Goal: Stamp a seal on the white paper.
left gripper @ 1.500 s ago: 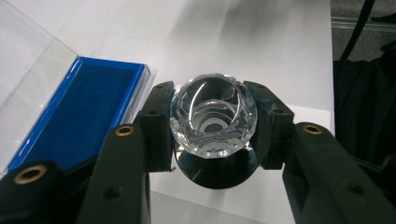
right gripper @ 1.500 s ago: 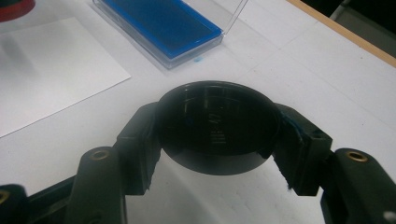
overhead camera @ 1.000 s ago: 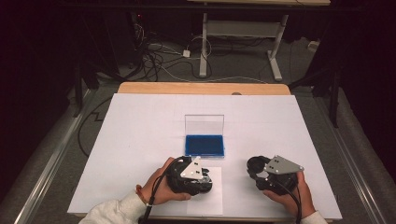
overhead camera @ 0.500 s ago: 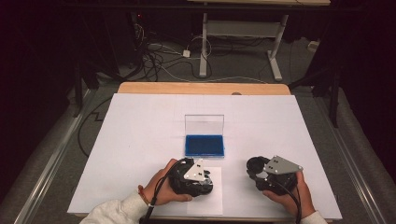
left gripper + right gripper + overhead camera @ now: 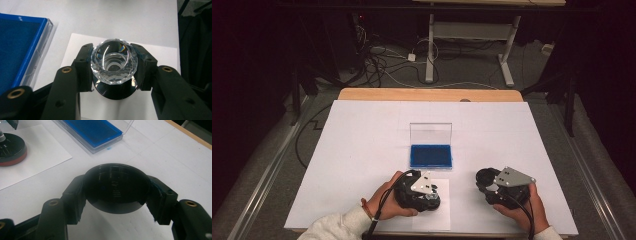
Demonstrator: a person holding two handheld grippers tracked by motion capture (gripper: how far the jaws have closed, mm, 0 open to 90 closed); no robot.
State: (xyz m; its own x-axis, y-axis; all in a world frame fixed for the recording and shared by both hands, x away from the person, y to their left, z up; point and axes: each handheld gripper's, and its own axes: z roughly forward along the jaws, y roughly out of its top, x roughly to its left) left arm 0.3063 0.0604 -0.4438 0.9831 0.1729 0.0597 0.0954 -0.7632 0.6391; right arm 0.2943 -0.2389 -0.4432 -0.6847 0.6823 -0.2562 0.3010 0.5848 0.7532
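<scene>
Left tool (image 5: 428,196) shifted slightly, faint unreadable disc (image 5: 116,187) markings

My left hand-held gripper (image 5: 114,65) hides most of the black base (image 5: 115,90) beneath the crystal piece (image 5: 114,62); blue case (image 5: 18,50) cut off leftward.

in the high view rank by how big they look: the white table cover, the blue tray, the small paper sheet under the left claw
1. white table cover
2. small paper sheet, partly hidden by the left claw, so unsure against the tray
3. blue tray

No legible text, seemingly.
</scene>
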